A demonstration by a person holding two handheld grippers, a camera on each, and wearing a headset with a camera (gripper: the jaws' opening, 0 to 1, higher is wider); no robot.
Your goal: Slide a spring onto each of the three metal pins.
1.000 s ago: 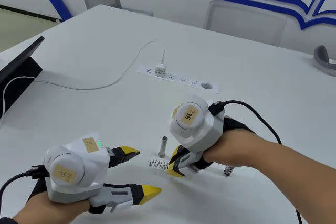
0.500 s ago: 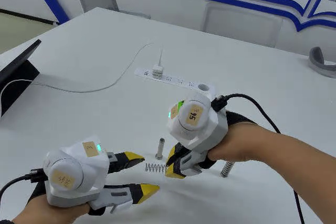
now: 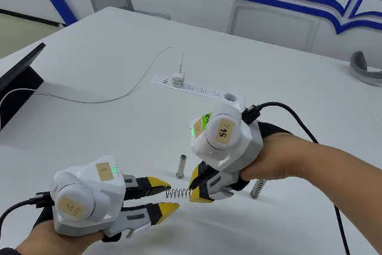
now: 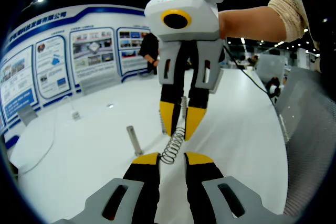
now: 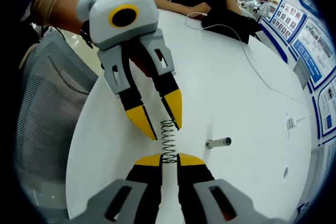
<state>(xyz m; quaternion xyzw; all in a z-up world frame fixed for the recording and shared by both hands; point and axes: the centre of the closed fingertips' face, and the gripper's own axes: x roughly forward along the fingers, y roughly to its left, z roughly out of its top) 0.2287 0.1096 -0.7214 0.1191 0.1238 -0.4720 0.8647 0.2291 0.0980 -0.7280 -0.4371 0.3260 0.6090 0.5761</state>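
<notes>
Head view: the right gripper [image 3: 197,191], at centre frame, points down and to the left. Its yellow-tipped jaws are pressed together on the right end of the spring [image 3: 178,193], pinching it. The spring runs roughly level between the two grippers, low over the table [image 3: 119,52]; whether it touches the surface cannot be told.

The left gripper [image 3: 166,196], at lower left, points right. Its jaws are spread, one tip above and one below the spring's left end, which sits in the gap. Contact with either tip cannot be confirmed.

The pin [image 3: 181,166] stands upright and bare, just above the spring in the frame and apart from both grippers. A second spring [image 3: 257,188] leans at lower right of centre, partly hidden behind the hand [image 3: 280,159] that holds the right gripper.

Left gripper view: the gripper's own jaws rise from bottom centre, parted, with the spring's near end between them. The right gripper hangs from the top with its tips closed on the far end. The pin is left of the spring.

Right gripper view: the gripper's own jaws meet at bottom centre on the spring's near end. The left gripper enters from upper left, its jaws open on either side of the far end.

Upper centre of the head view: a power strip [image 3: 200,89] with a white plug [image 3: 178,79] and a cable [image 3: 119,97]. A dark screen [image 3: 18,82] is at the left edge.
</notes>
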